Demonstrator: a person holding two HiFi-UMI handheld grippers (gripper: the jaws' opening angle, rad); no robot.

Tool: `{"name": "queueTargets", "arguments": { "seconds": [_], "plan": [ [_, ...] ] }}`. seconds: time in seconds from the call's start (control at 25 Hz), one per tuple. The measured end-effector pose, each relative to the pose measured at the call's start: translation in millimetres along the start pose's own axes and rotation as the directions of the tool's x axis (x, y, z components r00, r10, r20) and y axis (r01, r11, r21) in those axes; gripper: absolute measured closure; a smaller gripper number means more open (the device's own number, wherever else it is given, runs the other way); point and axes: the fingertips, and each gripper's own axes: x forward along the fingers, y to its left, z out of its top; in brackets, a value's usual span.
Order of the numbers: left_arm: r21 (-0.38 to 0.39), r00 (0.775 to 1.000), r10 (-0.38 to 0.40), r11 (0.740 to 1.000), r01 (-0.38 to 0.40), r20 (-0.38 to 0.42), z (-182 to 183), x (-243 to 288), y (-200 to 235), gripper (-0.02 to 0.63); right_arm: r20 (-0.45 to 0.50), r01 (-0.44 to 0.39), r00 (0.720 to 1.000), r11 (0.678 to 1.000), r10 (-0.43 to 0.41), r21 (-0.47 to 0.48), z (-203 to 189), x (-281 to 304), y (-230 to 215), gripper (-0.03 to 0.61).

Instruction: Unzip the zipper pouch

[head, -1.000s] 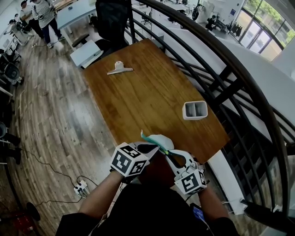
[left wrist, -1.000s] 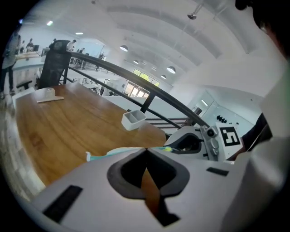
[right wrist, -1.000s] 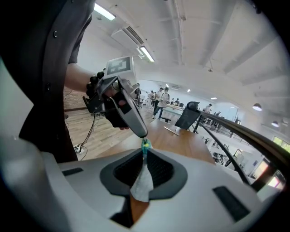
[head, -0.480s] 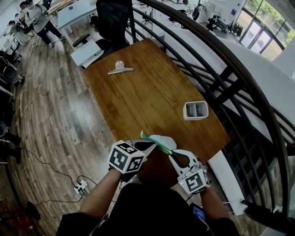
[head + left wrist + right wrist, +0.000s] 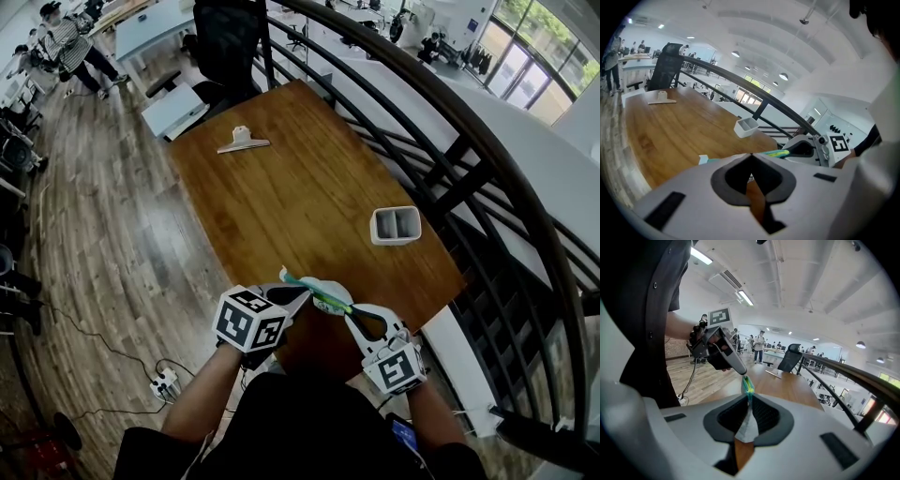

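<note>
Our left gripper (image 5: pixel 296 298) is pinched shut on the teal-green zipper strip (image 5: pixel 319 292) of a soft white fabric zipper pouch (image 5: pixel 332 281). The pouch hangs between the two claws, over the brown wooden table (image 5: pixel 300 178). Just to the right, our right gripper (image 5: pixel 352 315) clamps the pouch's white cloth.

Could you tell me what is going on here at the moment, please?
A person holds a pair of tongs in each hand at the near edge of a wooden table. Both are clamped on a small white pouch with a teal and green zipper, stretched between them. The right tongs pinch its fabric, and the left tongs are shut near the other end. How far the zipper is open can't be seen.
</note>
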Motion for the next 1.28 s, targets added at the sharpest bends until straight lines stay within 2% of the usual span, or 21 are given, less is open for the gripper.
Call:
{"name": "queueTargets", "arguments": {
  "seconds": [0.24, 0.52, 1.28],
  "plan": [
    [0.087, 0.997, 0.074, 0.993, -0.074, 0.003, -3, -2, 5, 0.601, -0.003, 0.008, 1.0, 1.0, -0.008, 0.011, -2, 1, 0, 0.549],
    [0.055, 0.996, 0.091, 0.994, -0.092, 0.022, -6, -7, 14, 0.601, -0.004, 0.002, 1.0, 1.0, -0.002, 0.001, -3, 1, 2, 0.549],
    [0.04, 0.985, 0.168, 0.985, -0.169, 0.03, -10, -24, 42, 0.601, -0.023, 0.014, 1.0, 1.0, -0.014, -0.003, -9, 1, 2, 0.548]
  ]
}}
